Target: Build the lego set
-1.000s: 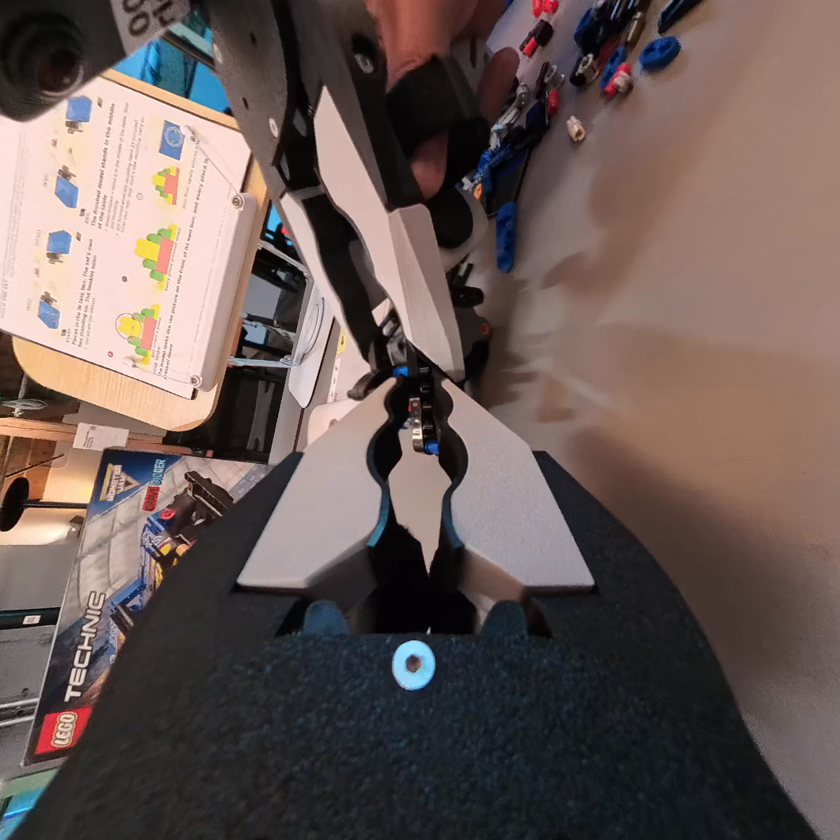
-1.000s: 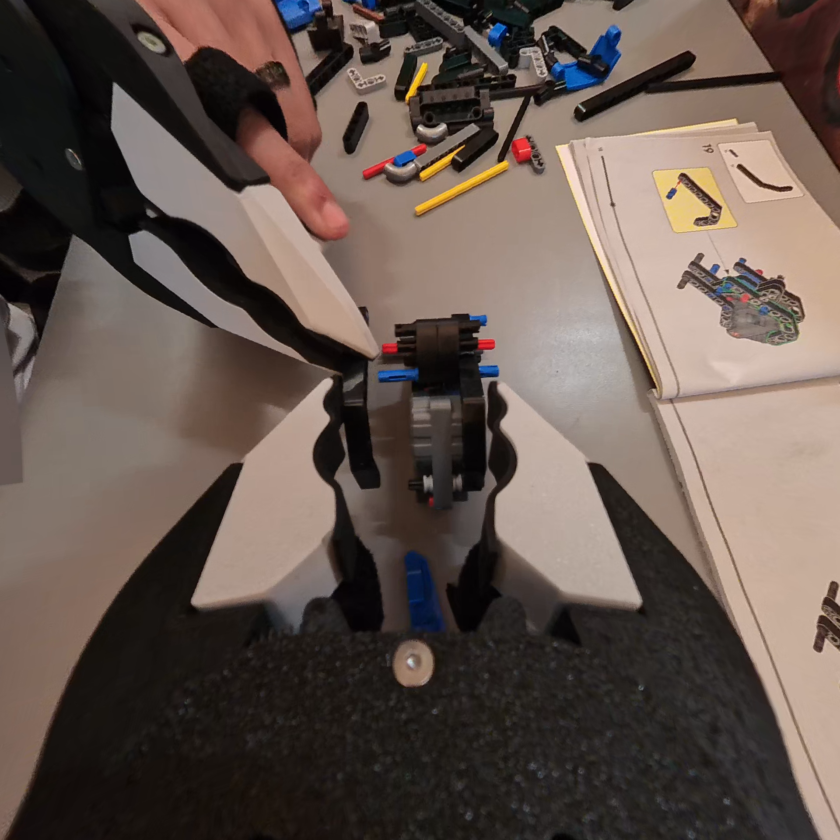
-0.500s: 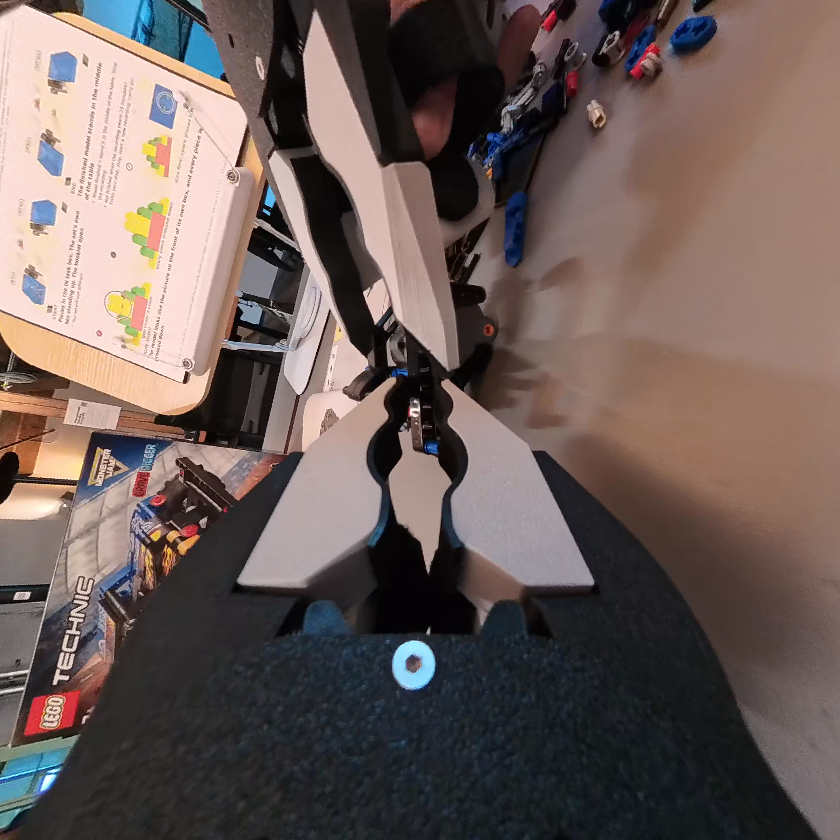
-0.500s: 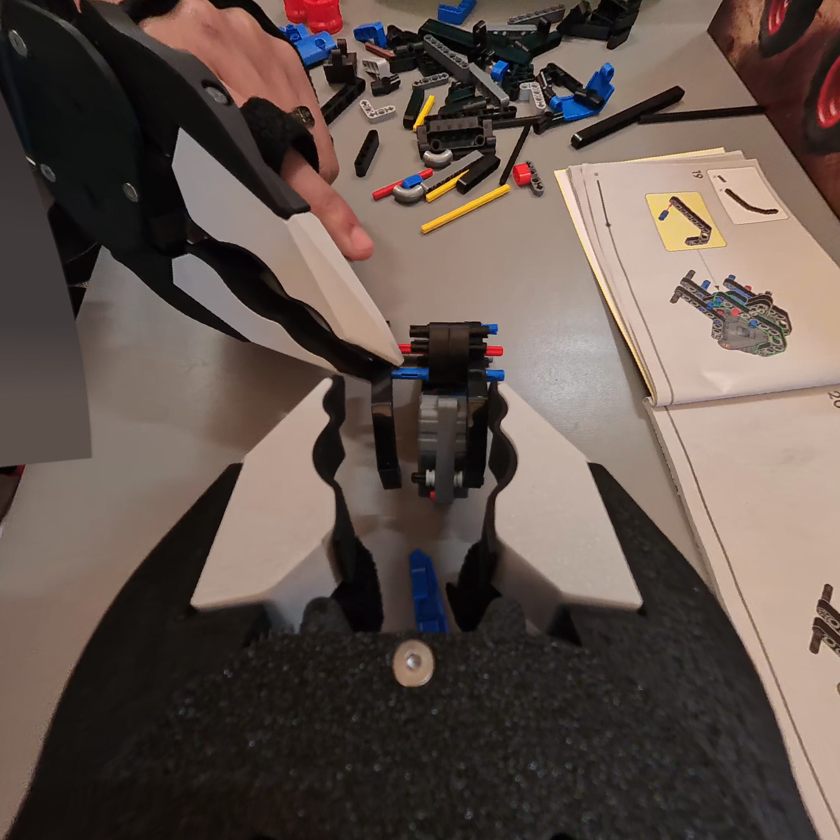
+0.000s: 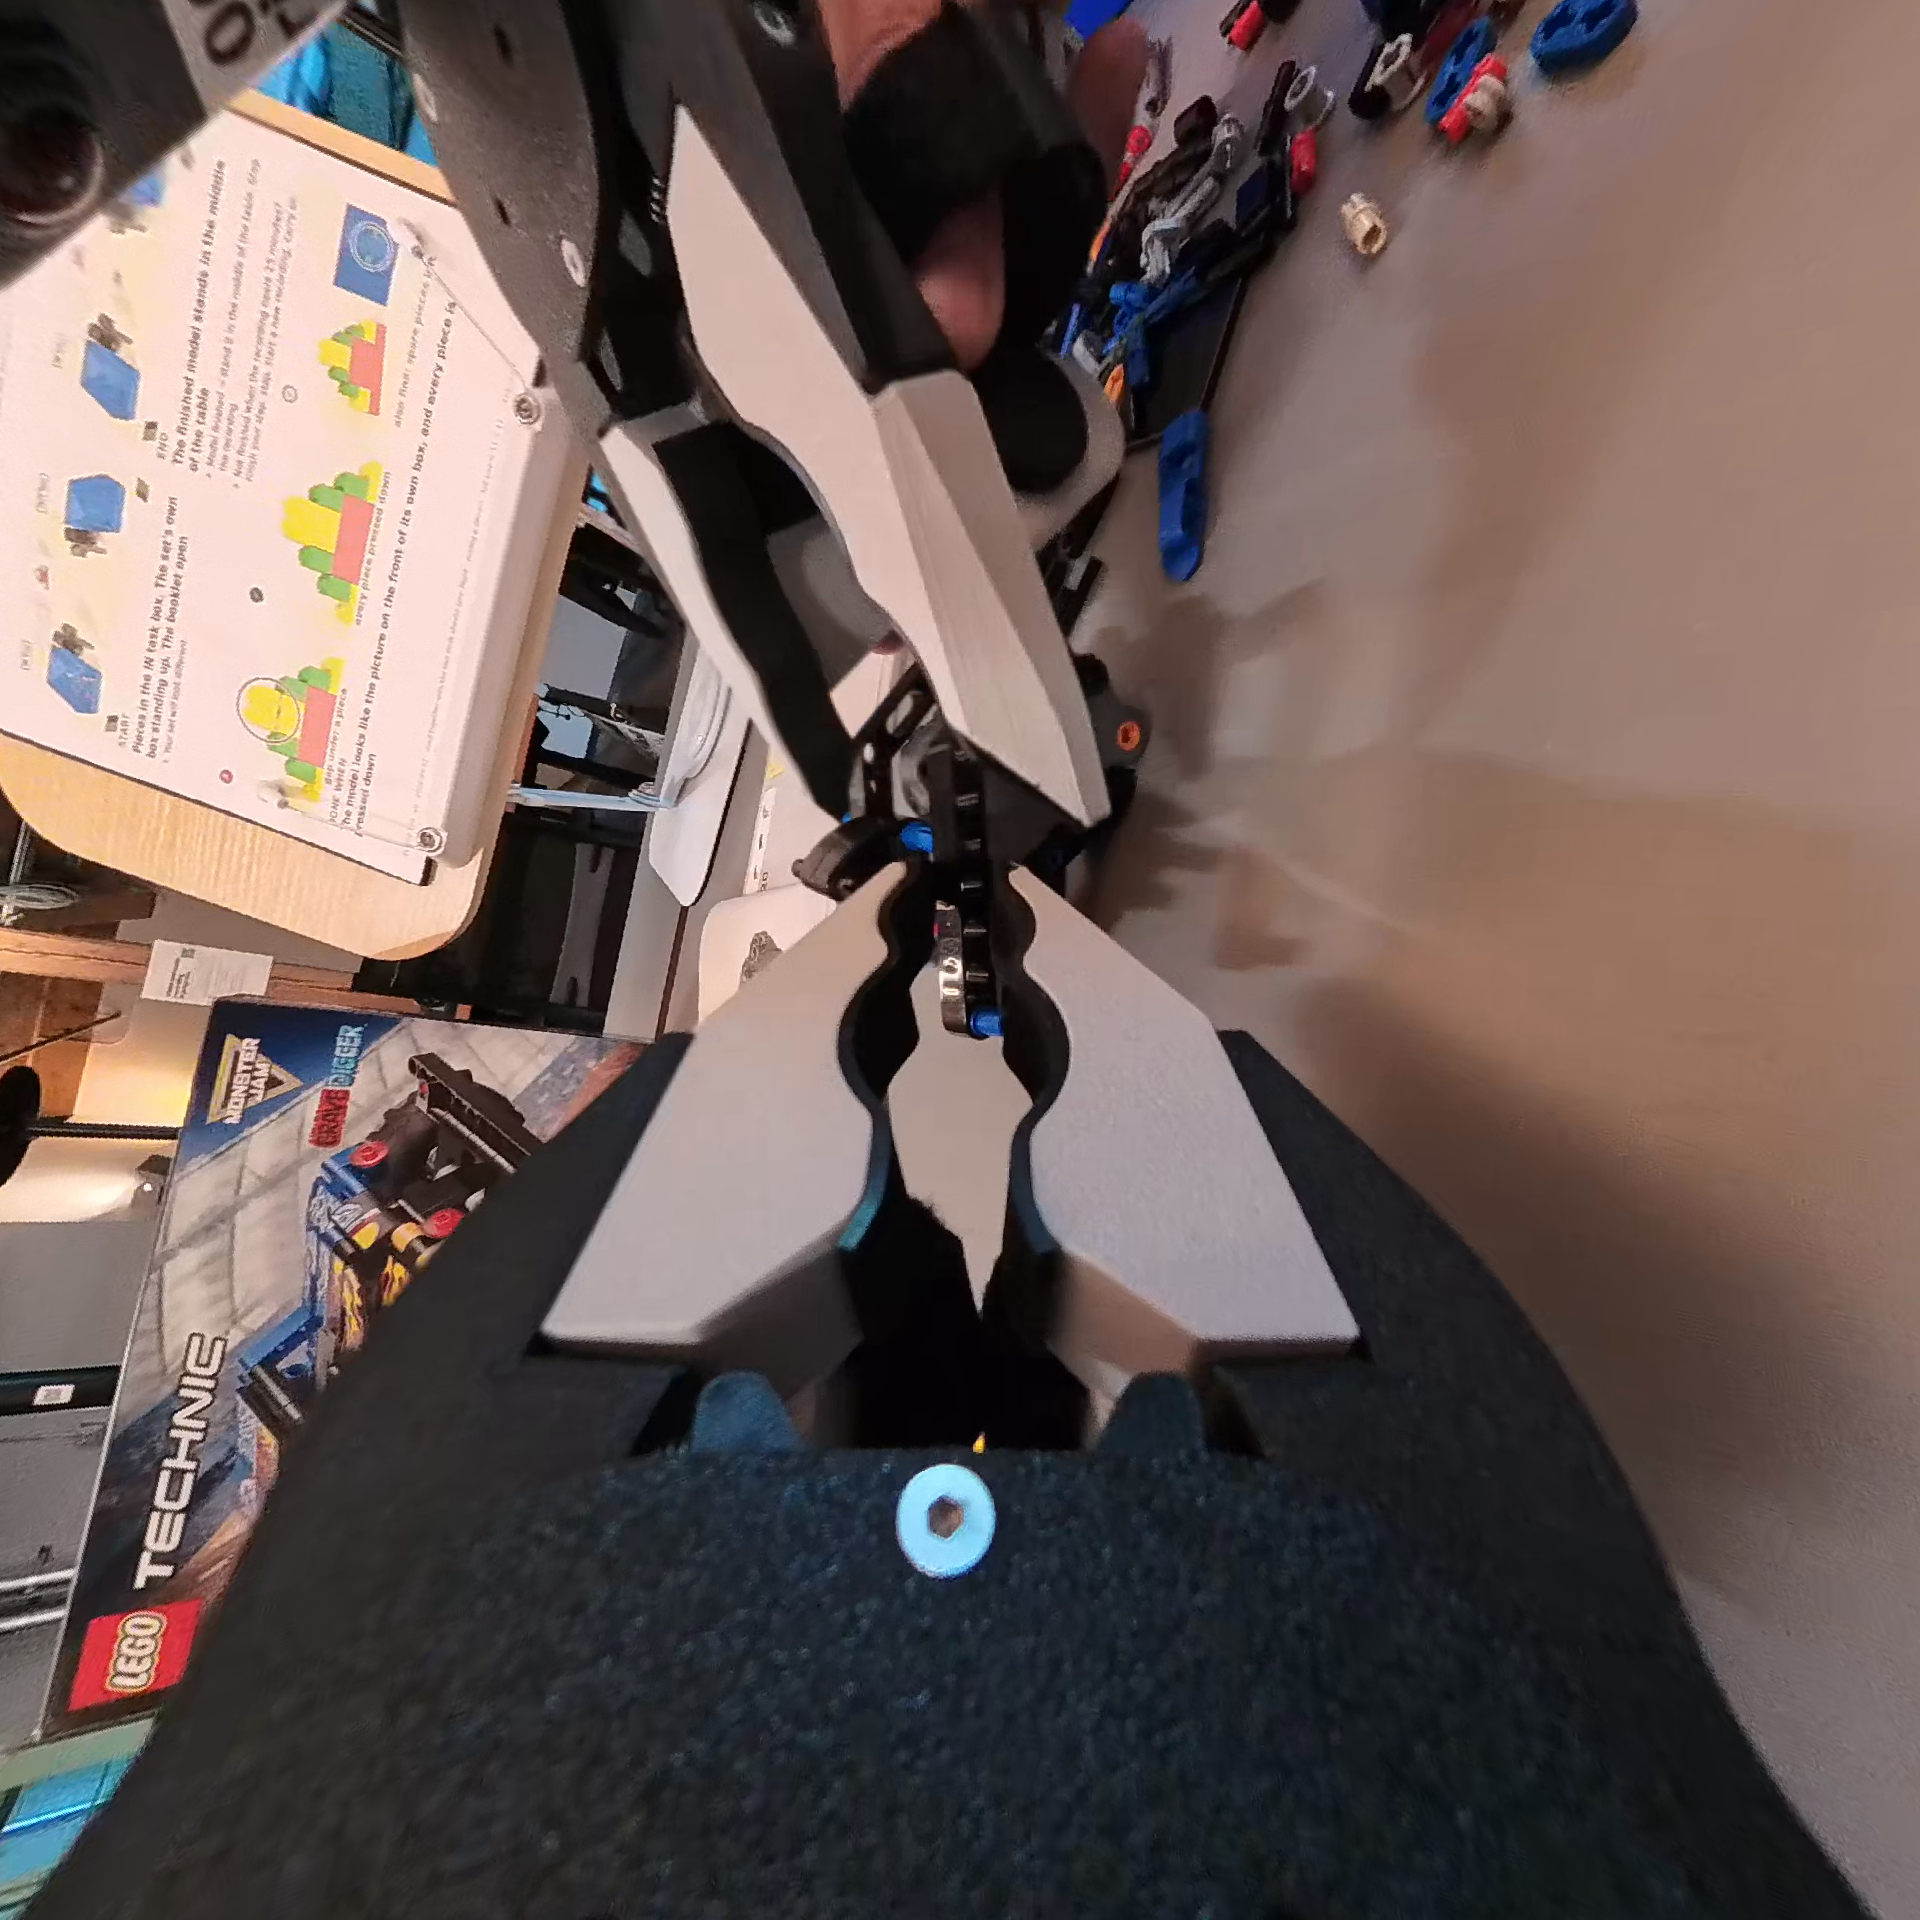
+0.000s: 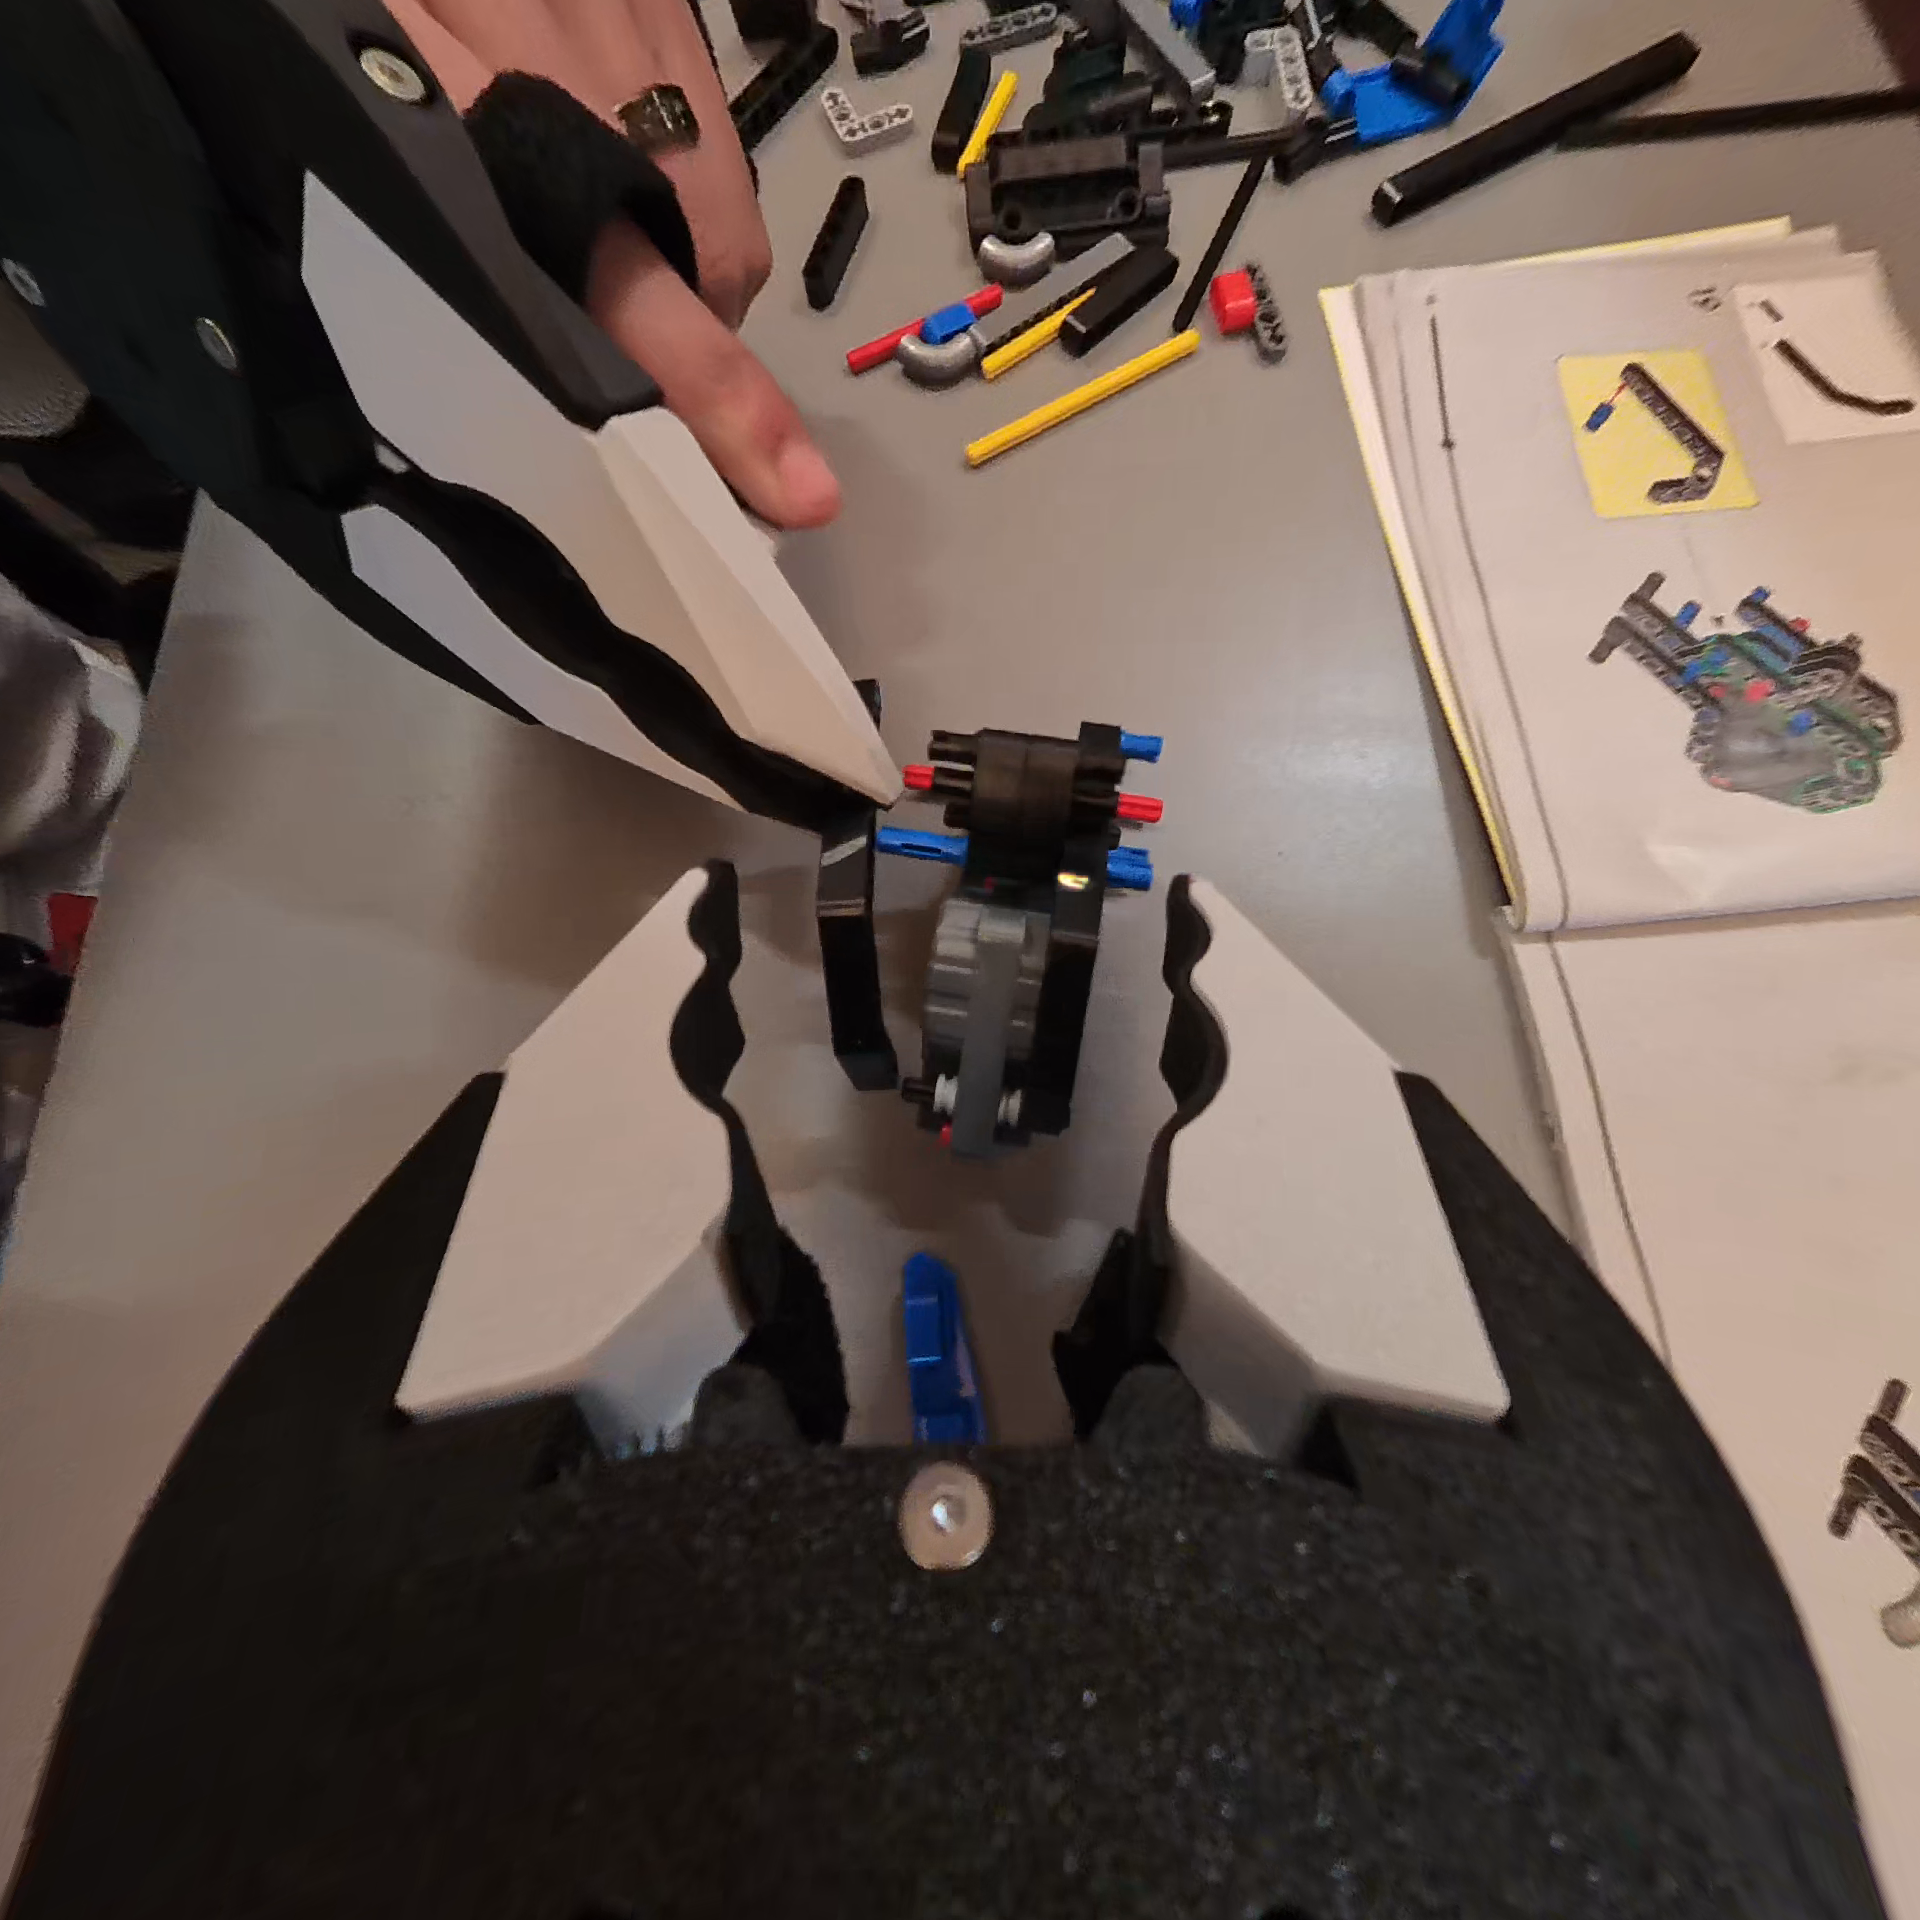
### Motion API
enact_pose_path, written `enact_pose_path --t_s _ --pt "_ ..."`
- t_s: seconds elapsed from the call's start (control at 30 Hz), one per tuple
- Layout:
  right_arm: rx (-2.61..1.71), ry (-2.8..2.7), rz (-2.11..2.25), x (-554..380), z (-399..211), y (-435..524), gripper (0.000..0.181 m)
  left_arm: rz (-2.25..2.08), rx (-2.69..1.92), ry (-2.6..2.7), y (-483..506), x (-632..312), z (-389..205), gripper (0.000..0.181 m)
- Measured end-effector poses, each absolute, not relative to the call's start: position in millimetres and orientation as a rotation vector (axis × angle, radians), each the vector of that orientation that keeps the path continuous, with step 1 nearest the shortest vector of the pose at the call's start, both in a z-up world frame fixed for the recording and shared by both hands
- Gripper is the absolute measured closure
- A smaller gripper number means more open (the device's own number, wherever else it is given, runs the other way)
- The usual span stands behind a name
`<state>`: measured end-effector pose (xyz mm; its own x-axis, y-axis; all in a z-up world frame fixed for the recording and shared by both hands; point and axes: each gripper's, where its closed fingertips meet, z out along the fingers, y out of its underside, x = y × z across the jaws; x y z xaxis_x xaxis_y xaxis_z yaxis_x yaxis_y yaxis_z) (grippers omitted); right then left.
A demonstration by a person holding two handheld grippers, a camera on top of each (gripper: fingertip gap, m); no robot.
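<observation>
In the right wrist view a small black and grey lego assembly (image 6: 1023, 935) with red and blue pins stands between my right gripper's (image 6: 951, 888) fingers and touches neither. The jaws are open. My left gripper (image 6: 873, 795) reaches in from the upper left, shut on a black beam (image 6: 852, 935). The beam hangs beside the assembly's left side, at a blue pin (image 6: 920, 842). In the left wrist view the left gripper (image 5: 961, 894) pinches the beam (image 5: 971, 935), and the right gripper (image 5: 956, 800) comes from above.
Loose lego parts (image 6: 1070, 187) and a yellow axle (image 6: 1081, 410) lie at the back, and an open instruction booklet (image 6: 1662, 582) at the right. A blue piece (image 6: 940, 1351) lies near the right gripper's base. The set's box (image 5: 260, 1299) stands at the table's edge. Less than 4 cm separates the two grippers' tips.
My right gripper's jaws have opened wider around the assembly. My left gripper has brought the black beam a little nearer the assembly's left side.
</observation>
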<state>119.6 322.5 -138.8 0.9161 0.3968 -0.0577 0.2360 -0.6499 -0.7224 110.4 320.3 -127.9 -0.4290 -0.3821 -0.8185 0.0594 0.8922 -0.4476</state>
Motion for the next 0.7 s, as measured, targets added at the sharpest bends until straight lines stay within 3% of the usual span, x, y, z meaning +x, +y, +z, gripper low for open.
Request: enact_pose_path --t_s 0.7 --pt "-2.282 -0.474 0.209 113.1 -138.4 329.6 0.112 -0.459 -0.216 1.960 319.3 107.3 -130.8 0.173"
